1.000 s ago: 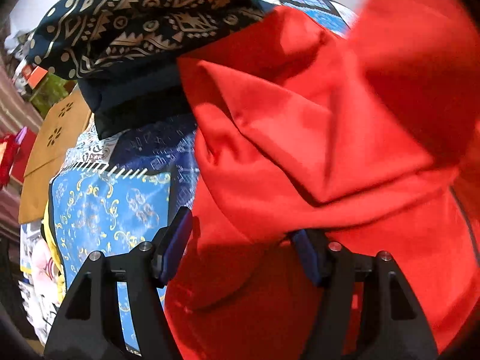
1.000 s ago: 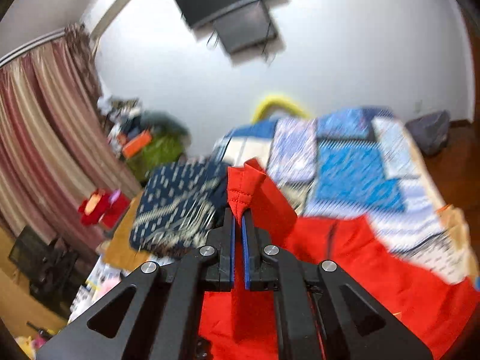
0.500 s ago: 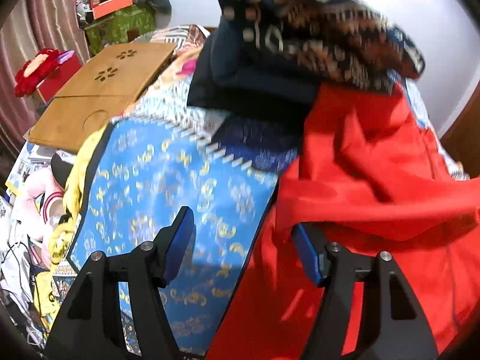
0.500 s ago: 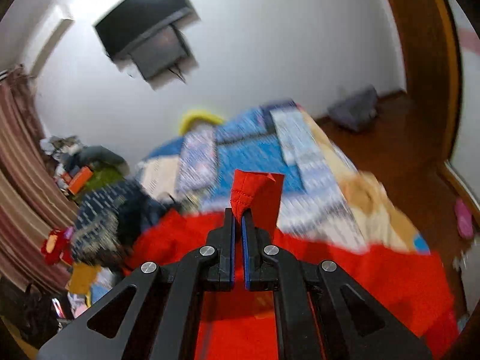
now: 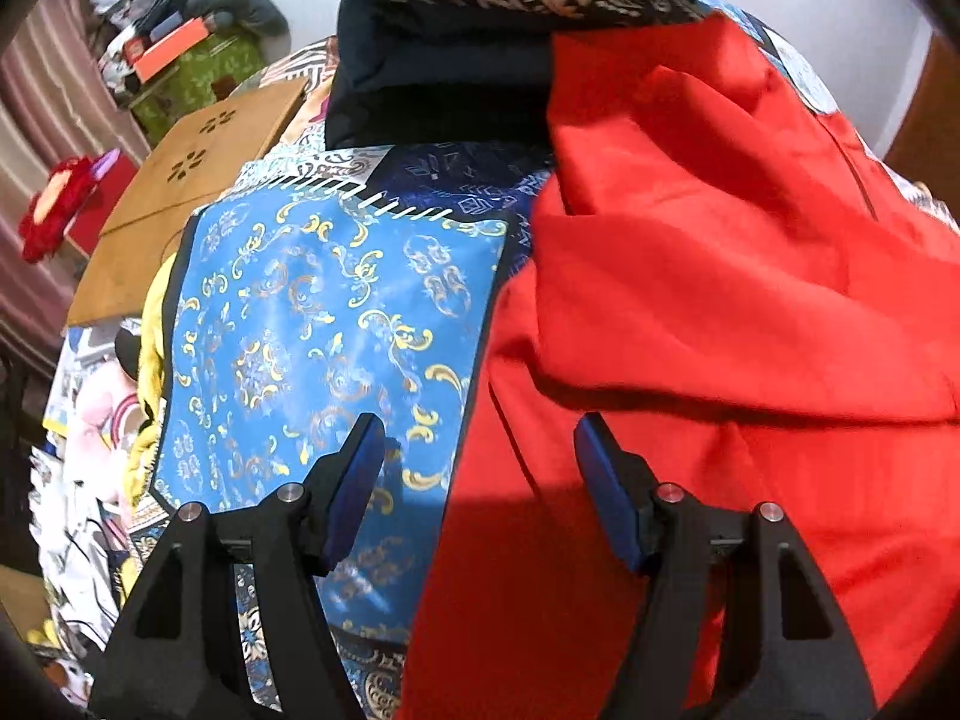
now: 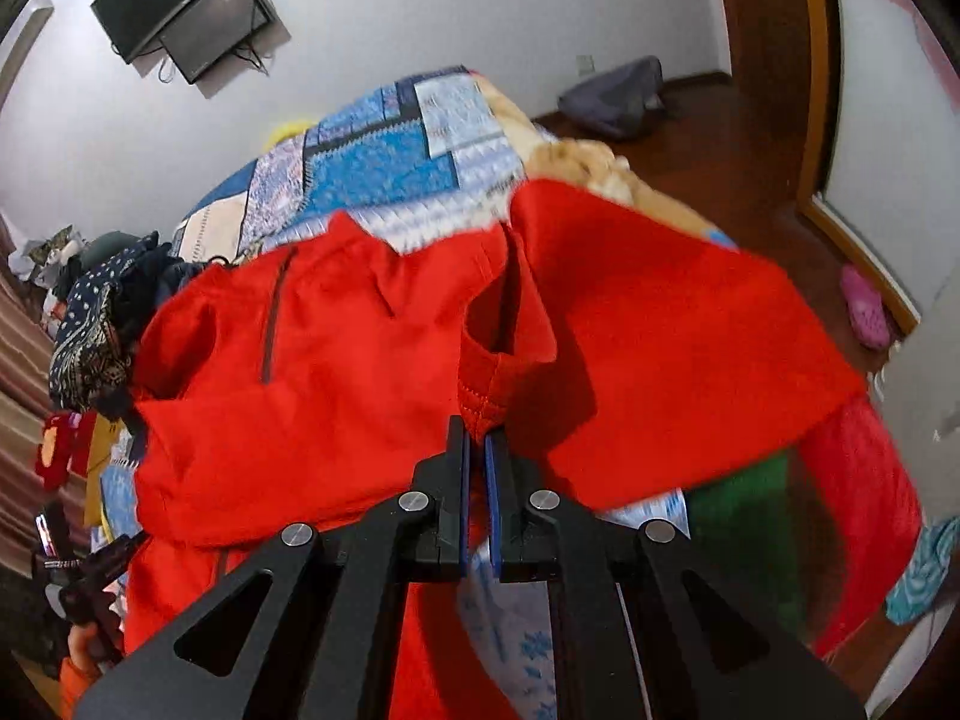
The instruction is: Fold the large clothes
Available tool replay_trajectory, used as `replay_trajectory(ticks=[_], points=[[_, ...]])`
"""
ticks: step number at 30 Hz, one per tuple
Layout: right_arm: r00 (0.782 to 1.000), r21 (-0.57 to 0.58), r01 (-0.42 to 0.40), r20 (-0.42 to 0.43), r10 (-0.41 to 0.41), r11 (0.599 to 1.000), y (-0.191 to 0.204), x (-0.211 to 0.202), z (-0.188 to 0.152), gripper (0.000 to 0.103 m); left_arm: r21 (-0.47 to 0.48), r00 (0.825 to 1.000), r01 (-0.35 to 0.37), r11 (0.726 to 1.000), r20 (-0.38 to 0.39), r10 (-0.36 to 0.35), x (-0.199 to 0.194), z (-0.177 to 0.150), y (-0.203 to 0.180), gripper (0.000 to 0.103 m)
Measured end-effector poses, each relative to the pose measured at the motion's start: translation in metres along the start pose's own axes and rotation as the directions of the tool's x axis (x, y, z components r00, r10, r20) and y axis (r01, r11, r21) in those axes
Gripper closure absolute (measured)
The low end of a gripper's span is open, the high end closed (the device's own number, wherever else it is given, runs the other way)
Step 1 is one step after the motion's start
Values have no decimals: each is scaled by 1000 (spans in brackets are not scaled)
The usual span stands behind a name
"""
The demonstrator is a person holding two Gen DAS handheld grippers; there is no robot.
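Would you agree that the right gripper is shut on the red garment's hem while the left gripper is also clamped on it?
Not quite: the left gripper is open, holding nothing, above the red garment, as the left wrist view shows. The right gripper is indeed shut on the hem.

— What's mounted on the white wall?
— A dark screen, high up.
— And on the floor?
— A grey bag near the wall, a pink slipper by the door frame.
— Beside the bed?
— A wooden board with flower cut-outs.
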State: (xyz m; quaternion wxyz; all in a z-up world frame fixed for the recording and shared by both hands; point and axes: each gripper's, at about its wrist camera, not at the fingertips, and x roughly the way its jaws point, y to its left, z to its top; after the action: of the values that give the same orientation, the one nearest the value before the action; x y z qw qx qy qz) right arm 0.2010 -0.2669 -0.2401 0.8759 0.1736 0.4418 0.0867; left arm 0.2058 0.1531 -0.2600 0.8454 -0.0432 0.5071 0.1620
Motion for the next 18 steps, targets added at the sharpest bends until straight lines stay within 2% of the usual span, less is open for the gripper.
replay_trajectory(ticks=[2,5,8,10,12,15,18], points=[[1000,1,-7,0,7,1000,-3,-2,-4,98,7,1000,12,1000,5,-12,-8,-3,-2,38],[1000,-3,17,-12,-17,1000,-4,-5,-10,93,11,999,40,999,17,-41,-21,-1,0,38],[999,-12,34,-20,-34,999,-6,-12,-12,80,22,997,58,998,50,-59,-38,5,-4,38],[999,-8,31,-22,-31,999,-10,-18,-13,61,43,994,67,997,83,-70,-52,10,-12,38],[999,0,38,-5,-38,999,-14,-25,-14,55,60,990,83,995,107,-89,-62,17,-19,37],[999,31,39,25,-40,999,-26,-34,-12,55,78,980,129,989,141,-139,-76,30,-35,31],[999,112,33,35,-37,993,-46,-37,-7,54,91,968,186,978,156,-198,-82,46,-55,31]])
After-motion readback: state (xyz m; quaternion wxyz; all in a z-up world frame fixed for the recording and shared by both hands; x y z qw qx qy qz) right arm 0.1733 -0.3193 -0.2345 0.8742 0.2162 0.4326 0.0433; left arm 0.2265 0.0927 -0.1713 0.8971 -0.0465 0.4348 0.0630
